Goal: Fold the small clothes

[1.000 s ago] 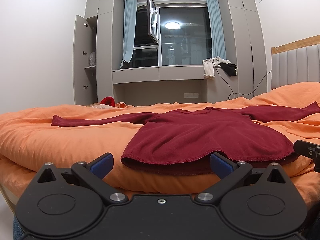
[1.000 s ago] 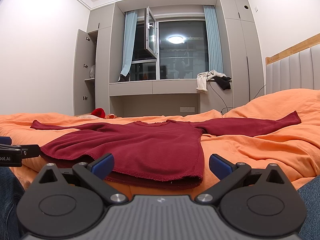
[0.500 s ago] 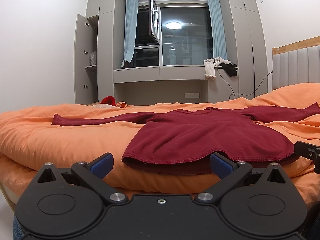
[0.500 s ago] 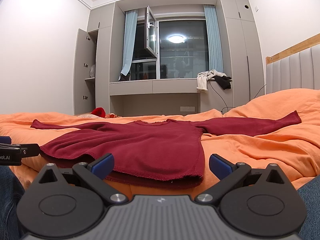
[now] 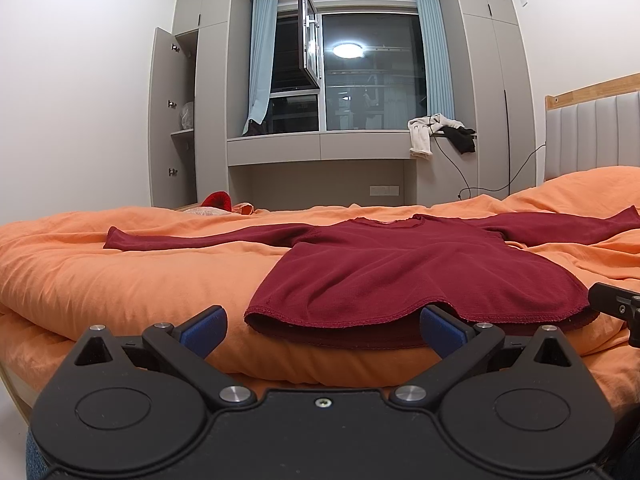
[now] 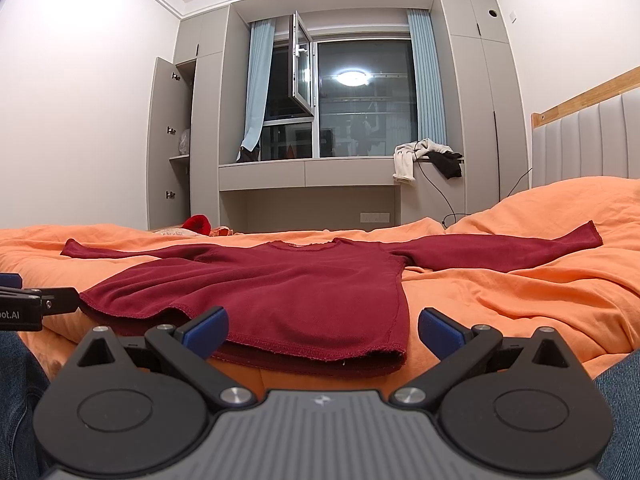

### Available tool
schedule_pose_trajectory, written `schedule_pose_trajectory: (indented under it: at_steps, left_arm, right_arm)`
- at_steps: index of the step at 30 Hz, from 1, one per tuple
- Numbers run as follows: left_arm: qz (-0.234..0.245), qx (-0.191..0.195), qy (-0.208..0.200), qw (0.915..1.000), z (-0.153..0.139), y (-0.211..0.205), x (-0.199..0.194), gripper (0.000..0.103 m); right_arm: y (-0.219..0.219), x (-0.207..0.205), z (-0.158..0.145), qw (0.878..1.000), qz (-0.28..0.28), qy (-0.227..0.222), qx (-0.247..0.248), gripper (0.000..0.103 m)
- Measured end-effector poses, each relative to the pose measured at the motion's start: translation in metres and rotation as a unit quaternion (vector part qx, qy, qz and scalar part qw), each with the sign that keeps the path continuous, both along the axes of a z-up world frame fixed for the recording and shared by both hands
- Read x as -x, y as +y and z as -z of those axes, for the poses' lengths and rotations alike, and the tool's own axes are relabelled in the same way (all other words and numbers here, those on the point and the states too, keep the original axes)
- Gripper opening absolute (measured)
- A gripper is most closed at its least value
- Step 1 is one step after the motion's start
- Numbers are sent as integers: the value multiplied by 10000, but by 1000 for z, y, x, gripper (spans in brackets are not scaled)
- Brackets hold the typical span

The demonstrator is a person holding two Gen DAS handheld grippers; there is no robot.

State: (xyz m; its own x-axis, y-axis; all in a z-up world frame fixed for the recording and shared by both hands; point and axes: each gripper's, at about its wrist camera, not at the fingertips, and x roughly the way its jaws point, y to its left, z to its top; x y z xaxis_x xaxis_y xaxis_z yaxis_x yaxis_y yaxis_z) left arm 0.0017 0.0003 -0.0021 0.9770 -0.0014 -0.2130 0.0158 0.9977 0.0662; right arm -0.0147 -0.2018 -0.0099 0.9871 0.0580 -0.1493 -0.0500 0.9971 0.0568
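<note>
A dark red long-sleeved top lies flat on the orange bedspread, hem toward me, both sleeves spread out to the sides. My left gripper is open just short of the hem's left corner, with nothing between its blue fingertips. My right gripper is open in front of the hem's right corner, also holding nothing. Each gripper's tip shows at the edge of the other's view.
Grey wardrobes and a window ledge stand beyond the bed, with clothes draped on a shelf. A padded headboard rises at the right. Small red and orange items lie at the bed's far edge. Denim-clad legs flank the right gripper.
Both grippers have barely moved; the left view has shifted slightly, keeping the hem in front. Nothing has been taken hold of.
</note>
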Motion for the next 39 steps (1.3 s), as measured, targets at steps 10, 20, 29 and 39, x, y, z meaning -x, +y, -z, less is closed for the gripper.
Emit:
schedule_pose_trajectory:
  at_steps: [10, 20, 29, 39]
  left_arm:
    - [-29, 3, 24, 10000, 1, 0, -1, 102]
    - [20, 111, 412, 9991, -2, -1, -17, 102]
    - [-1, 208, 852, 9961, -23, -6, -61, 102]
    - [-40, 494, 1082, 9929, -51, -29, -142, 102]
  right_arm:
    - [2, 3, -4, 10000, 5, 27, 3, 103]
    - [1, -6, -14, 9988, -57, 475, -80, 103]
    - [-23, -54, -36, 9861, -395, 1497, -597, 103]
    - [-59, -112, -53, 9860, -36, 1616, -420, 103]
